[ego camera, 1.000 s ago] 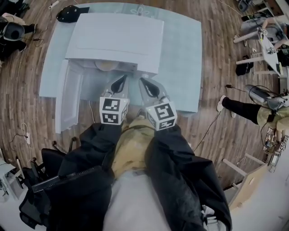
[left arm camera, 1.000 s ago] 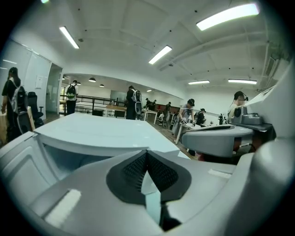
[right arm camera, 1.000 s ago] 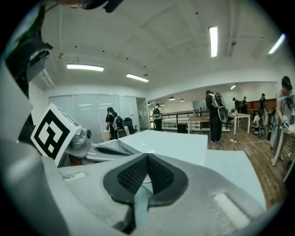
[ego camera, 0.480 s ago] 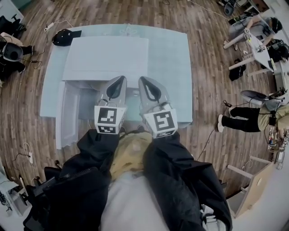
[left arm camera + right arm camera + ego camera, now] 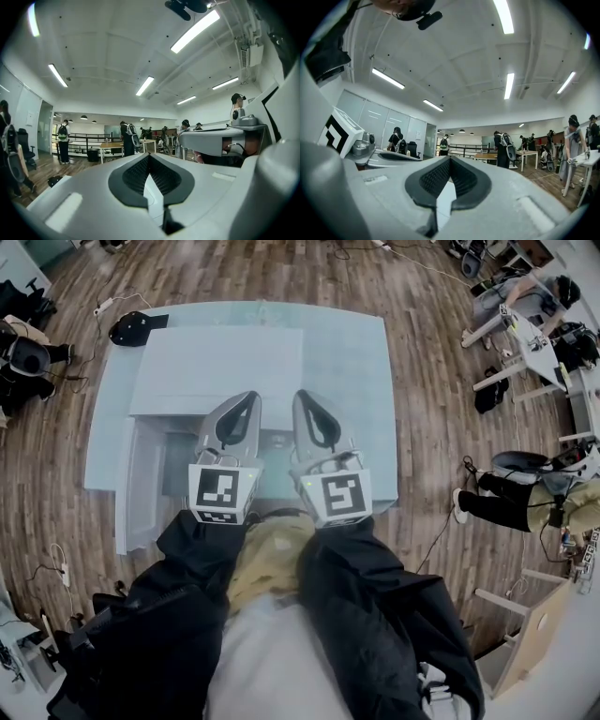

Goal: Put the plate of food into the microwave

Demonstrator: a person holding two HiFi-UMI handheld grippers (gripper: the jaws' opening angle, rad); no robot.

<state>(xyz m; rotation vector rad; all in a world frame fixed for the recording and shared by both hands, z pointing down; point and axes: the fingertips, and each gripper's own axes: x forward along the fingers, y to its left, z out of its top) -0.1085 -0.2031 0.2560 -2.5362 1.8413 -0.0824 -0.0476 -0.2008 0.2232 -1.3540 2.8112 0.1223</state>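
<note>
The white microwave (image 5: 220, 371) stands on a pale glass table (image 5: 352, 362), and its door (image 5: 142, 484) hangs open at the left. No plate of food shows; the grippers and the microwave's top cover the cavity. My left gripper (image 5: 249, 399) and right gripper (image 5: 304, 397) are held side by side high above the microwave's front, pointing level. In the left gripper view the left gripper (image 5: 149, 157) has its jaws together with nothing between them. The right gripper (image 5: 450, 159) looks the same in the right gripper view. Both views look across the room, not at the table.
A black object (image 5: 131, 329) lies at the table's far left corner. Wooden floor surrounds the table, with cables on it. People and desks (image 5: 525, 315) are at the right, a seated person's leg (image 5: 497, 502) is nearby, and a chair (image 5: 23, 362) stands at the left.
Both grippers have risen toward the head camera, away from the microwave's opening. The plate that showed inside the cavity a second ago is now out of sight.
</note>
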